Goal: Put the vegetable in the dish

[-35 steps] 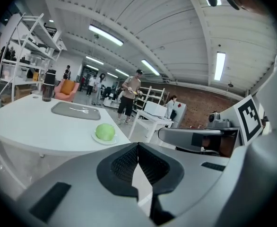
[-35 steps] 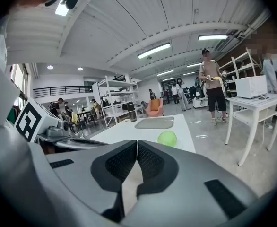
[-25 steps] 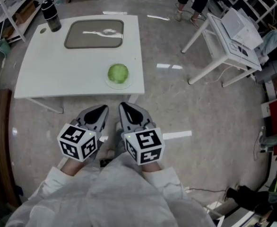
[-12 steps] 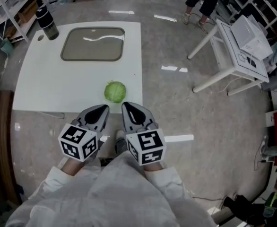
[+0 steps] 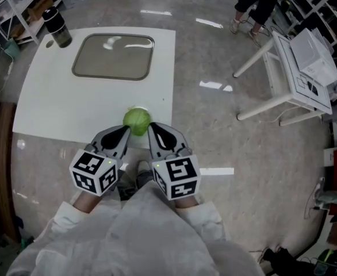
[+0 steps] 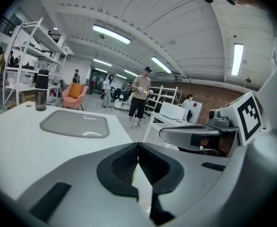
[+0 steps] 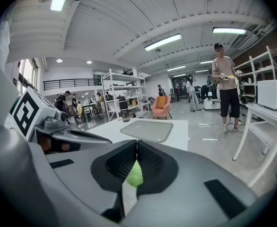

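On the table (image 5: 53, 108) — cabbage (image 5: 136, 121) lies well outside dish (image 5: 112, 56).

Head view steeply down on white table (image 5: 53, 108); both gripper views low, toward its dish (image 5: 114, 56).

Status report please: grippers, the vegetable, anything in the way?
Left gripper shut, empty. Right gripper shut, empty. Cabbage at table edge, just ahead. Dish empty, nothing between.
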`<state>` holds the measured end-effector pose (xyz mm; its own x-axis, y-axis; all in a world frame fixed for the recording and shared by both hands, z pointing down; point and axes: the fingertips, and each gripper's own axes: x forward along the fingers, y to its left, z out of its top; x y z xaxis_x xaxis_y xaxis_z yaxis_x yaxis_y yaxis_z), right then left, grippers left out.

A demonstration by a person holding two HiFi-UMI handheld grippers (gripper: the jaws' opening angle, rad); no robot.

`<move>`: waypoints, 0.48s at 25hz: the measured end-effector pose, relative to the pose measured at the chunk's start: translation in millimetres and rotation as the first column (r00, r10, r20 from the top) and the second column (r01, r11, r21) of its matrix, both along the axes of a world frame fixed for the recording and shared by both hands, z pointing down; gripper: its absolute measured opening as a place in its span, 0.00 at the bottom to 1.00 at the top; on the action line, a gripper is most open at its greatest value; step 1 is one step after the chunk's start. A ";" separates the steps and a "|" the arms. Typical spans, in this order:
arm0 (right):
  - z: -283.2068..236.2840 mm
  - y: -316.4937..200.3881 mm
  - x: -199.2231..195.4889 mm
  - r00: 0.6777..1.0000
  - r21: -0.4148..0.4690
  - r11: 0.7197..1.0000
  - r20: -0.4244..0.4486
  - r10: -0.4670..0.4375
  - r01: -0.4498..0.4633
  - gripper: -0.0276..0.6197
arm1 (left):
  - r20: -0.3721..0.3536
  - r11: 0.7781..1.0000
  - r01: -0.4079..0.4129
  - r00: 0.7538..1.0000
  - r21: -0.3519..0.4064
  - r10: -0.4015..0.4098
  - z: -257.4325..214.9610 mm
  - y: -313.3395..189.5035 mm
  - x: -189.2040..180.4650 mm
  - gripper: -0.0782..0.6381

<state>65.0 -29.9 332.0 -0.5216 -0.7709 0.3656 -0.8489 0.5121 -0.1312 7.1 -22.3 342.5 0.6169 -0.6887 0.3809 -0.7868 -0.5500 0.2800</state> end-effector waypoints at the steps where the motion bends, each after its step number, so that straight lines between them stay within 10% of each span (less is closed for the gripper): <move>1: 2.0 -1.5 1.2 1.000 -0.004 1.000 0.003 0.001 -0.001 0.06 | 0.004 1.000 0.000 1.000 -0.005 0.000 2.5 0.3 1.0 0.12; 12: 17.3 1.3 -13.3 1.000 -0.050 0.999 0.019 -0.004 0.005 0.06 | 0.012 0.999 -0.020 1.000 -0.048 0.021 14.3 6.5 -4.7 0.12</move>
<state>51.7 -28.6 349.3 -0.5324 -0.7491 0.3941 -0.8435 0.5085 -0.1729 2.4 -15.8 356.7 0.6256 -0.6569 0.4209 -0.7792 -0.5521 0.2965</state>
